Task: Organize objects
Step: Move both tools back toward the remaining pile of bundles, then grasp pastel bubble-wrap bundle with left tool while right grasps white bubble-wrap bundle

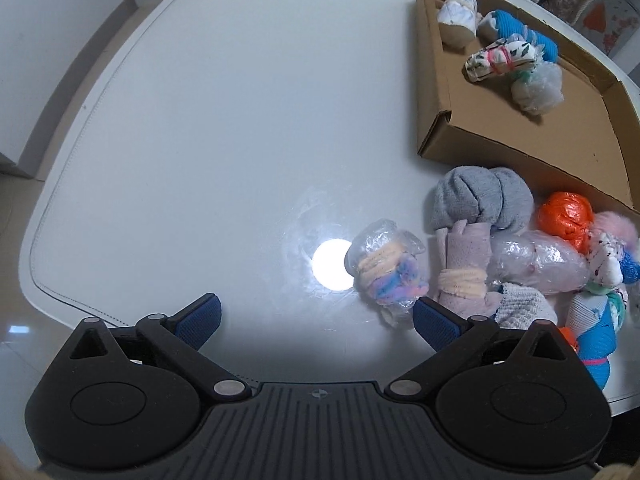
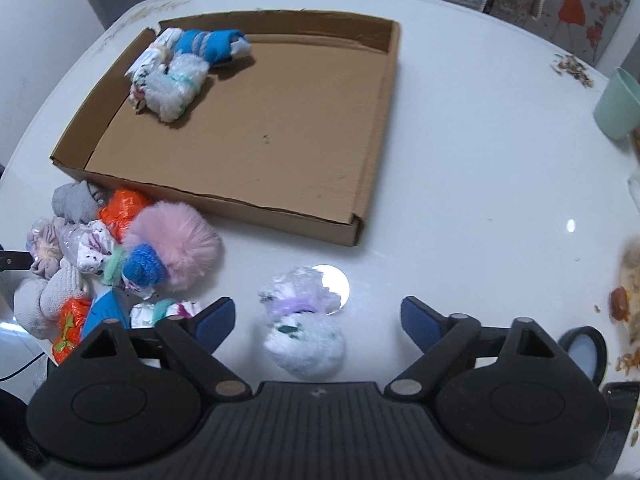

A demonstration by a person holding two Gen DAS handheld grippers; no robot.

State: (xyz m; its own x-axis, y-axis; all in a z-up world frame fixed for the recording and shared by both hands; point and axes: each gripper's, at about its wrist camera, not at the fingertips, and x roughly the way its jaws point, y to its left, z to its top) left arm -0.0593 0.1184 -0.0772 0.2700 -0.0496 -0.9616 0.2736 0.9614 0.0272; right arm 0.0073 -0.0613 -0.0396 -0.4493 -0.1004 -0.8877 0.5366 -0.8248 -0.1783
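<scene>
A shallow cardboard box (image 2: 372, 128) sits on the white table and holds several wrapped sock bundles (image 2: 176, 76) in its far left corner; it also shows in the left wrist view (image 1: 440, 80). A pile of bundles lies in front of it: a grey sock roll (image 1: 480, 200), an orange bag (image 1: 564, 216), a pink fluffy ball (image 2: 176, 244). My left gripper (image 1: 316, 316) is open and empty, with a plastic-wrapped pastel bundle (image 1: 384, 272) just inside its right finger. My right gripper (image 2: 316, 316) is open around a white plastic-wrapped bundle with a purple band (image 2: 300, 328), not touching it.
A mint green cup (image 2: 618, 104) stands at the right table edge. Food scraps (image 2: 628, 288) and a round black lid (image 2: 584, 348) lie at the right. The table's curved left edge (image 1: 60, 200) is near. A lamp reflection (image 1: 332, 264) shines on the table.
</scene>
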